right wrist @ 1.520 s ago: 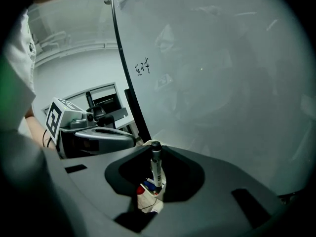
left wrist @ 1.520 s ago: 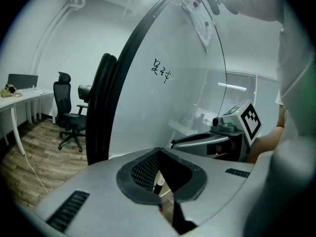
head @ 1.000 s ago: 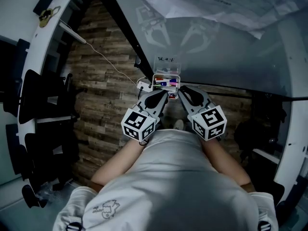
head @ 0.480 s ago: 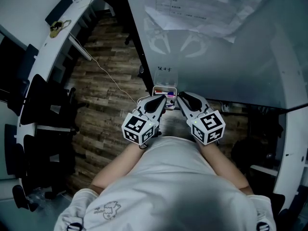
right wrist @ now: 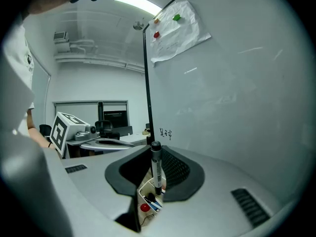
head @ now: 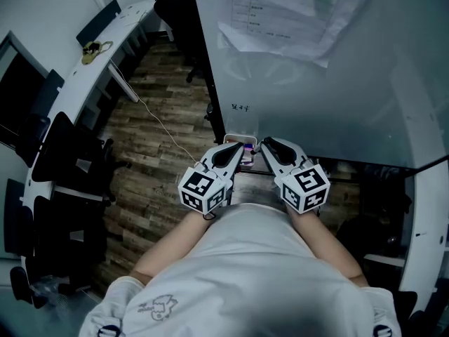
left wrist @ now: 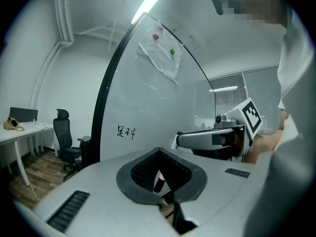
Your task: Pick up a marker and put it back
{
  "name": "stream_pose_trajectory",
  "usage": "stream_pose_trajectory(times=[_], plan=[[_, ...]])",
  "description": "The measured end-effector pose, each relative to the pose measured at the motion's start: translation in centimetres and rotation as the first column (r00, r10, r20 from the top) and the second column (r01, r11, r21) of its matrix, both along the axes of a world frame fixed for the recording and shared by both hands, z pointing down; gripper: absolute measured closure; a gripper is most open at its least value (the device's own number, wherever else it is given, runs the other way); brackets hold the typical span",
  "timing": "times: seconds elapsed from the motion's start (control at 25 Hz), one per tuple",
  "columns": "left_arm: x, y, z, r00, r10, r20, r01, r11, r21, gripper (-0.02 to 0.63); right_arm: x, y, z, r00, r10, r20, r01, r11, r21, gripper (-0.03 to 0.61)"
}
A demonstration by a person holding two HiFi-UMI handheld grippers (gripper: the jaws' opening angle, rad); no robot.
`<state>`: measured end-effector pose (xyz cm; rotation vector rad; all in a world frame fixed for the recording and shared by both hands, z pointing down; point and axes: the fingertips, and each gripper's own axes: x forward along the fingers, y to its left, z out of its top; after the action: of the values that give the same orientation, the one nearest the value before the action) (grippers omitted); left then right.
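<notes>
From above, the person stood close against the whiteboard, with both claws side by side at its lower edge. The left claw and the right claw pointed at a small tray fixed just ahead of their tips.

In the left gripper view, the left claw's jaws were drawn narrow. A sliver of something white with a black end showed in the gap, and I couldn't tell whether it was pinched or lay beyond.

In the right gripper view, the right claw was clamped on the marker. It stood upright, its black cap above the jaws and its lower end just over the tray, where other pens lay beneath the claw.

To my eye the danger was in the drop. The grip looked to be on a thin, smooth barrel, so a tilt could swing the marker's end onto the tray's rim or the pens below. Let go there, it might tip out and fall to the floor.
</notes>
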<state>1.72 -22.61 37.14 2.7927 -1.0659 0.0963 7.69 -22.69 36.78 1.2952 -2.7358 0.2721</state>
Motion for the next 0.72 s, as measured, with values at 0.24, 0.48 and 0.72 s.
stream_pose_trajectory(times=[0.24, 0.48, 0.72], plan=[[0.0, 0.3, -0.9, 1.000, 0.006, -0.022, -0.006, 1.000, 0.006, 0.609, 0.3, 0.0, -0.3, 1.000, 0.006, 0.009, -0.006, 1.000, 0.010, 0.505], [-0.2, 0.6, -1.5, 0.999, 0.007, -0.045, -0.006, 1.000, 0.019, 0.609, 0.3, -0.3, -0.6, 1.000, 0.008, 0.007, -0.008, 1.000, 0.021, 0.505], [-0.6, 0.0, -1.1, 0.999, -0.004, -0.054, 0.004, 1.000, 0.000, 0.609, 0.2, -0.8, -0.3, 1.000, 0.006, 0.008, -0.006, 1.000, 0.005, 0.504]])
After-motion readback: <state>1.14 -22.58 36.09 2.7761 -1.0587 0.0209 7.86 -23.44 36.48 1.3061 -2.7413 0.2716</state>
